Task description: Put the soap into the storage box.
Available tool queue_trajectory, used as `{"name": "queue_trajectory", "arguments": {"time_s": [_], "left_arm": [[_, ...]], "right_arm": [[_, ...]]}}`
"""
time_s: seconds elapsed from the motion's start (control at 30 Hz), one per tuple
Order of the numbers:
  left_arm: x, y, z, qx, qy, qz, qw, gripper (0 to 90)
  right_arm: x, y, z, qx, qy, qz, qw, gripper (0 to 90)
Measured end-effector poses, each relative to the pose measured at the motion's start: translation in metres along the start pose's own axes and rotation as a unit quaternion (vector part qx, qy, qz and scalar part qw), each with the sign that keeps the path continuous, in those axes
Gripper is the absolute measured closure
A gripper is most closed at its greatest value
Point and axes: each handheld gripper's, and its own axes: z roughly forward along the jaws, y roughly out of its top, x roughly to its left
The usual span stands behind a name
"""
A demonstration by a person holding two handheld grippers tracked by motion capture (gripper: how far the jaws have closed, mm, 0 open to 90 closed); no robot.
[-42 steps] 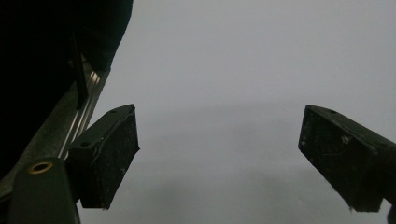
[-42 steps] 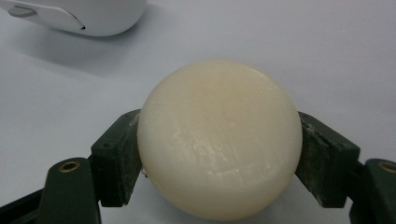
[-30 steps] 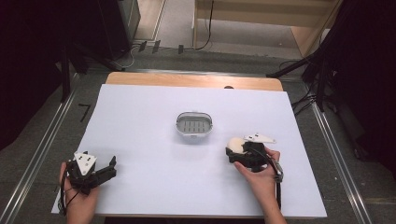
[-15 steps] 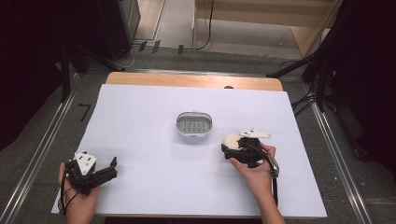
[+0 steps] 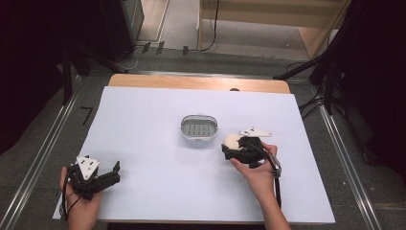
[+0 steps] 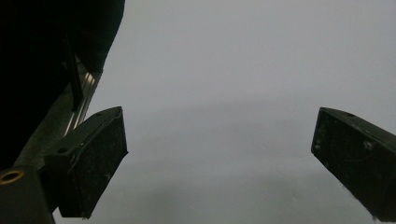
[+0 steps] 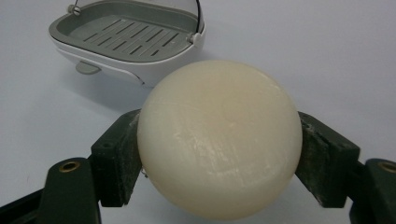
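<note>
My right gripper (image 5: 234,146) is shut on a round cream bar of soap (image 7: 219,137), which its two black jaws press from both sides. In the high view the soap (image 5: 231,141) hangs just right of a white soap dish (image 5: 199,129) with a grey slotted insert, at the middle of the table. The dish (image 7: 126,37) lies just beyond the soap in the right gripper view. At the near left corner of the table my left gripper (image 5: 115,171) rests in a hand, open, with nothing between its jaws (image 6: 219,163).
A white sheet (image 5: 143,115) covers the table, with a wooden strip (image 5: 191,82) bare along the far edge. Metal rails (image 5: 43,153) run along both sides. Cables and dark stands lie on the floor beyond the table.
My right gripper has carried the soap up and left, closer to the dish. The left gripper has stayed in place.
</note>
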Motion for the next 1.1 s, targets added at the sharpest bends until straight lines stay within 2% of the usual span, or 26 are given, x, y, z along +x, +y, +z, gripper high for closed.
{"name": "queue_trajectory", "arguments": {"time_s": [1.1], "left_arm": [[0.000, 0.000, 0.000, 0.001, -0.004, 0.000, 1.0000, 4.3]], "right_arm": [[0.025, 0.030, 0.017, -0.002, 0.012, -0.018, 0.9998, 25.4]]}}
